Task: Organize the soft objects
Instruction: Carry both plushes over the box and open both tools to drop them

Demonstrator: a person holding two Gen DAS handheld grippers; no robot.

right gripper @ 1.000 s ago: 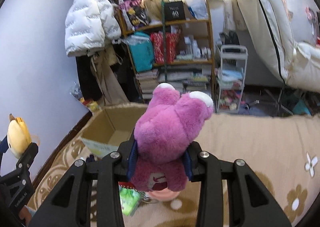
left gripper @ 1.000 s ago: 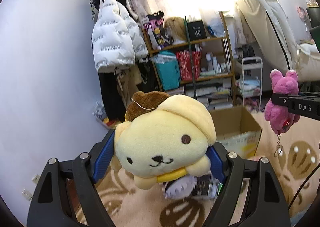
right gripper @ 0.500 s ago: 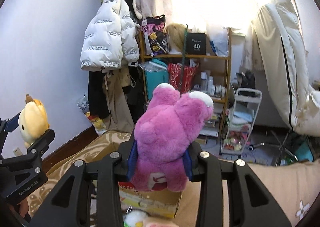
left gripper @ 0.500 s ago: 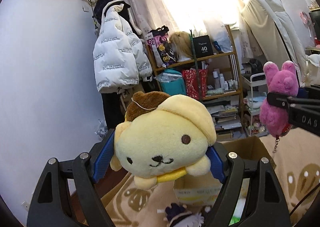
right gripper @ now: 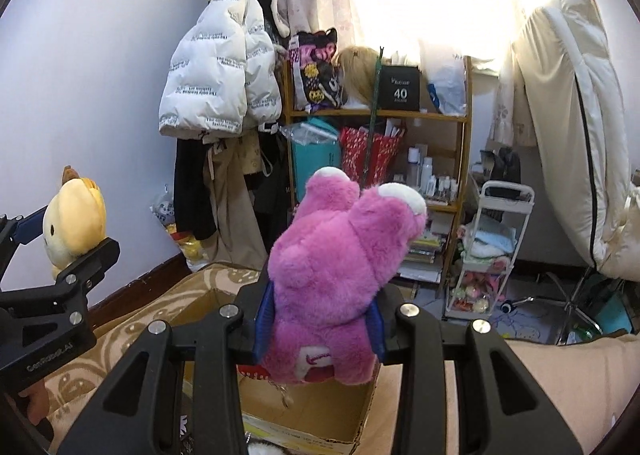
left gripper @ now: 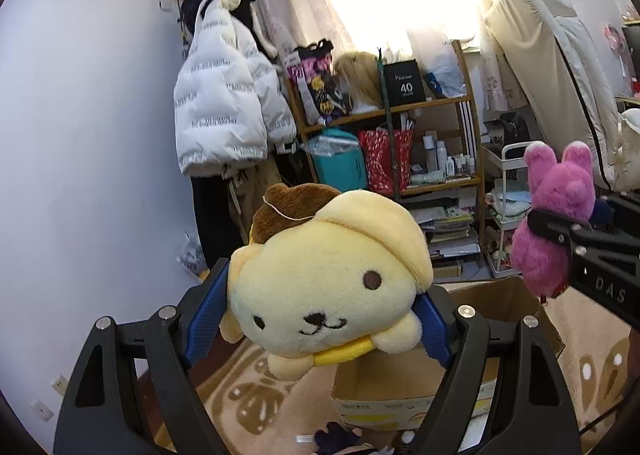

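Cluttered bedroom fills the far view: wooden shelf, white puffer jacket, patterned beige rug. Since a second ago the open cardboard box has slid in close beneath both tools, so dropping looks near. Left gripper clamps the yellow dog plush between widely spread blue pads; right gripper, set narrower, squeezes the pink bear plush right above the box.

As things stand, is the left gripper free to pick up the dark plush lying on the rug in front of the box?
Probably not yet. The left gripper is clamped on the yellow dog plush, so its jaws are occupied. The dark plush lies below on the rug, uncovered.
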